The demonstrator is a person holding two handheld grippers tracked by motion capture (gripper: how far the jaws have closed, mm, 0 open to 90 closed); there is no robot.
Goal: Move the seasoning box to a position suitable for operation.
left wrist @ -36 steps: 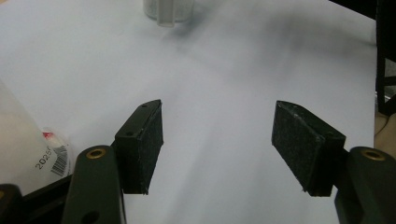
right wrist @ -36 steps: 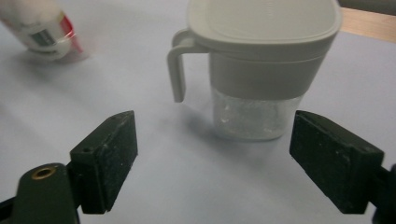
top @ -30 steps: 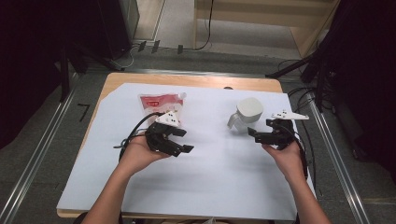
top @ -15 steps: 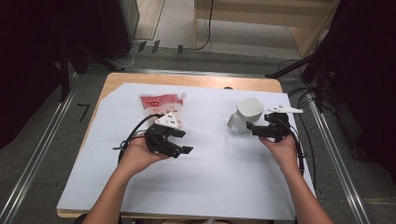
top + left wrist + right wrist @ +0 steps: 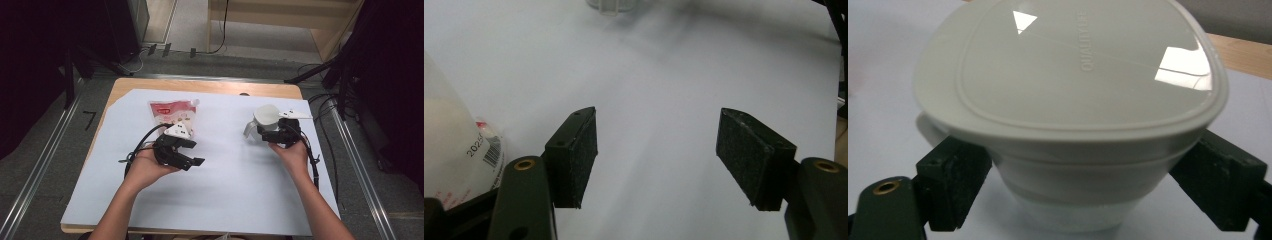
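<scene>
Pads of the right gripper (image 5: 1083, 195) flanked the lidded white container (image 5: 1073, 95) just under its lid; whether they pressed it could not be told. It stood on the white sheet (image 5: 230, 190). The left gripper (image 5: 656, 160) gaped empty beside the pouch (image 5: 172, 112).

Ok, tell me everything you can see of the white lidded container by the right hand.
The white lidded plastic container stands upright on the pale sheet covering the table, at its far right. It looks like glossy plastic, with a rounded, flat lid embossed with lettering, overhanging a body that narrows downward; a small lip juts at one side. The right tongs straddle the body just under the lid, one black pad on each side; whether they press on it yet cannot be told.
</scene>
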